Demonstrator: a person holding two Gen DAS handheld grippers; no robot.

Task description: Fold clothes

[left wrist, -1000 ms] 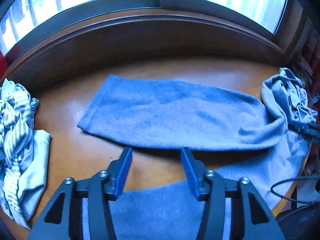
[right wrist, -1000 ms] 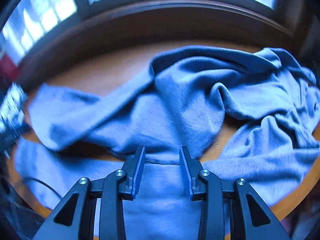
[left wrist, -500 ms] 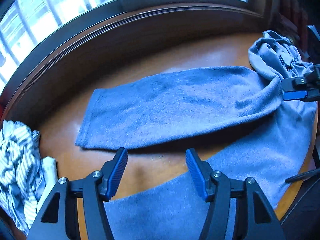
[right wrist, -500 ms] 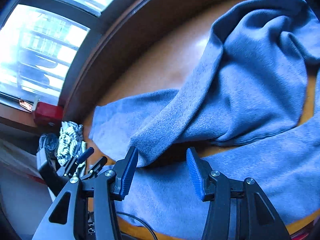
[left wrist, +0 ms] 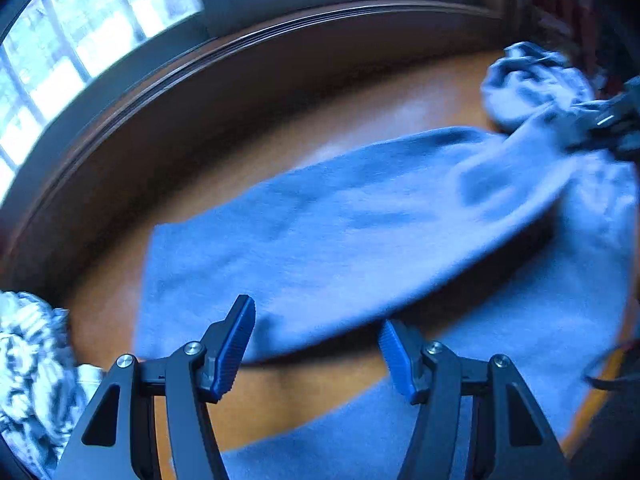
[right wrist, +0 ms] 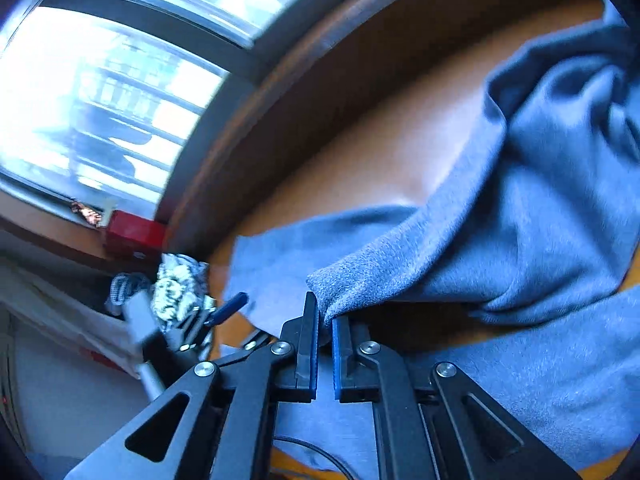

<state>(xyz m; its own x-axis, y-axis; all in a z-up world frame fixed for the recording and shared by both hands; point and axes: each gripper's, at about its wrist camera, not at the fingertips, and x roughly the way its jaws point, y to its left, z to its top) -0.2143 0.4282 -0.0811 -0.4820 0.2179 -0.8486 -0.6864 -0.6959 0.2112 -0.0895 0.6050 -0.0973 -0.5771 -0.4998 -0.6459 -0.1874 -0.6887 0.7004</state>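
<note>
**Right gripper pinches the blue garment's edge; left gripper hangs open above it**

At far left a crumpled striped cloth (left wrist: 28,364) lies on the wooden table (left wrist: 360,120). The left gripper (left wrist: 316,344) is spread wide with nothing between its fingers, poised over the blue garment (left wrist: 340,232), which is stretched across the tabletop below the window (left wrist: 100,40). Further right, the right gripper (right wrist: 325,344) is clamped on a raised fold of that garment (right wrist: 520,220). No containers show.
</note>
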